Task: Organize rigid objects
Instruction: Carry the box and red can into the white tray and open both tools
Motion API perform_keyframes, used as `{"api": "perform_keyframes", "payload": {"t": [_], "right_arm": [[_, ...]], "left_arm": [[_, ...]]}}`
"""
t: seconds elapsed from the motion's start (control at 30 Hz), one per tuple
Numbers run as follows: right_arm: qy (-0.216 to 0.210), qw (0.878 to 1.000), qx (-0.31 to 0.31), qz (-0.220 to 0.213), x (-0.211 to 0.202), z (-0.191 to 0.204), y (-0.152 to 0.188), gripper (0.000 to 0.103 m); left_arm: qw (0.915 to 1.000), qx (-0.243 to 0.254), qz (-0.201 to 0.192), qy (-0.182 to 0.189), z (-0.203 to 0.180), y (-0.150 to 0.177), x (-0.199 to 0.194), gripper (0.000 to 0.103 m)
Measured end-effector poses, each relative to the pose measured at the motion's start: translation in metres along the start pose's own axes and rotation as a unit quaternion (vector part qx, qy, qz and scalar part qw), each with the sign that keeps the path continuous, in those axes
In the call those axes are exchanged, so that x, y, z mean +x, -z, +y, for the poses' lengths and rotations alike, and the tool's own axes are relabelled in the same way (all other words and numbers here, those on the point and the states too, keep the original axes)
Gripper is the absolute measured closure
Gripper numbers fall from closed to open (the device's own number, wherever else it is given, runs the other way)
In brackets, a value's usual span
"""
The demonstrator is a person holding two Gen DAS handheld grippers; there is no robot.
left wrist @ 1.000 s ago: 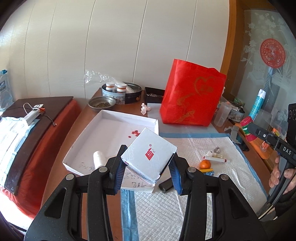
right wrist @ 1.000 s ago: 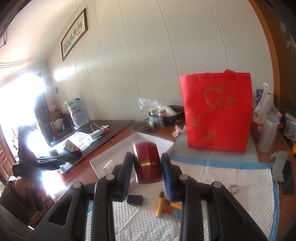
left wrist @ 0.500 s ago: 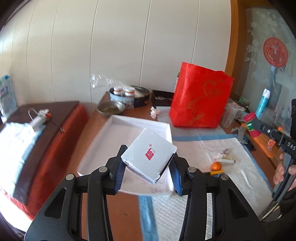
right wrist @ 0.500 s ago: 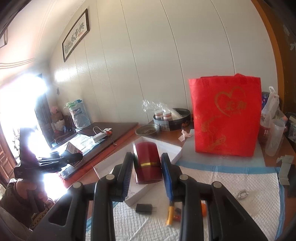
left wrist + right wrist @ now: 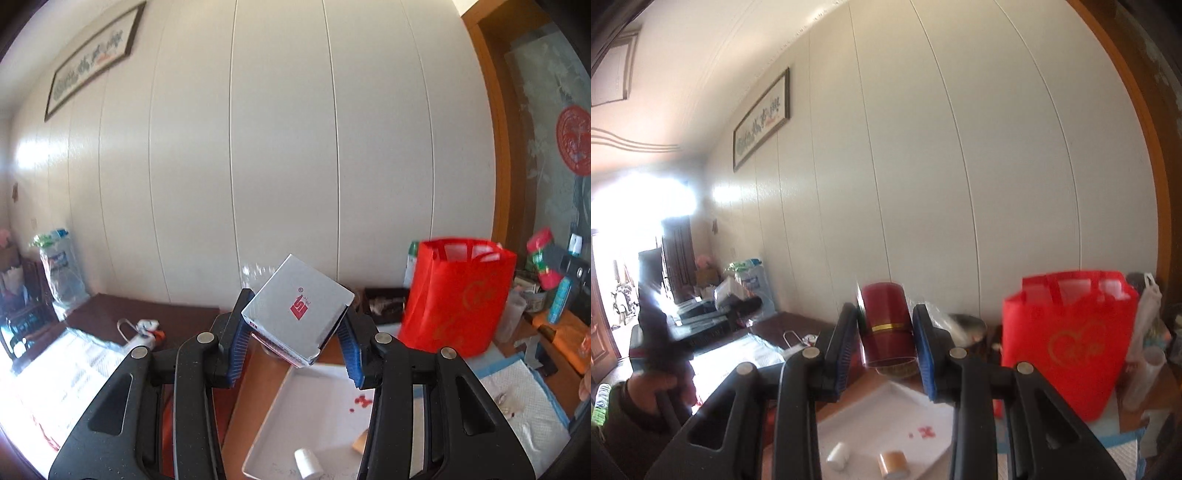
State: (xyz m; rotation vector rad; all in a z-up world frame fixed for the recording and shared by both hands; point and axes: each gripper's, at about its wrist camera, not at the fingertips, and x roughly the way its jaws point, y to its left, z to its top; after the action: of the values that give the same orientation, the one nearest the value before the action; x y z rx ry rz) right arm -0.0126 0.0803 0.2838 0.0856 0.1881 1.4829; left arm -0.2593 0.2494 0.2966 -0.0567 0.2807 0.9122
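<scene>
My left gripper (image 5: 293,345) is shut on a white box with a red logo (image 5: 299,308), held tilted in the air above the white tray (image 5: 314,410). My right gripper (image 5: 886,349) is shut on a dark red can with a gold band (image 5: 886,325), held upright above the same tray (image 5: 886,417). A small white bottle (image 5: 307,461) lies in the tray; it also shows in the right wrist view (image 5: 837,455) beside a tan roll of tape (image 5: 893,463).
A red tote bag (image 5: 456,295) stands upright right of the tray, also in the right wrist view (image 5: 1067,343). A white padded mat (image 5: 517,402) with small items lies at the right. A dark side table (image 5: 122,314) with a power strip is left.
Both grippers have risen and tipped upward with their loads; the table has dropped low in both views and the wall fills them. Both grips are unchanged.
</scene>
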Motion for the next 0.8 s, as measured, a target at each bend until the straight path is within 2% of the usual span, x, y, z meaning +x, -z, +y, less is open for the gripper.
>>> {"api": "perform_keyframes", "payload": {"t": [0.1, 0.23, 0.43, 0.6, 0.8], "right_arm": [[0.002, 1.000, 0.003, 0.020, 0.020, 0.006, 0.015, 0.072], [0.010, 0.995, 0.034, 0.091, 0.066, -0.003, 0.053, 0.072], [0.046, 0.978, 0.059, 0.196, 0.121, -0.025, 0.125, 0.072], [0.063, 0.963, 0.075, 0.252, 0.148, -0.038, 0.164, 0.072], [0.063, 0.952, 0.079, 0.290, 0.169, -0.044, 0.187, 0.072]], "left_arm": [[0.9987, 0.002, 0.051, -0.002, -0.001, 0.026, 0.035, 0.060], [0.9925, -0.001, 0.122, -0.008, -0.003, 0.065, 0.082, 0.060], [0.9820, 0.003, 0.188, -0.017, -0.016, 0.111, 0.133, 0.060], [0.9732, 0.006, 0.229, -0.017, -0.022, 0.140, 0.162, 0.060], [0.9669, 0.007, 0.254, -0.020, -0.025, 0.159, 0.185, 0.060]]}}
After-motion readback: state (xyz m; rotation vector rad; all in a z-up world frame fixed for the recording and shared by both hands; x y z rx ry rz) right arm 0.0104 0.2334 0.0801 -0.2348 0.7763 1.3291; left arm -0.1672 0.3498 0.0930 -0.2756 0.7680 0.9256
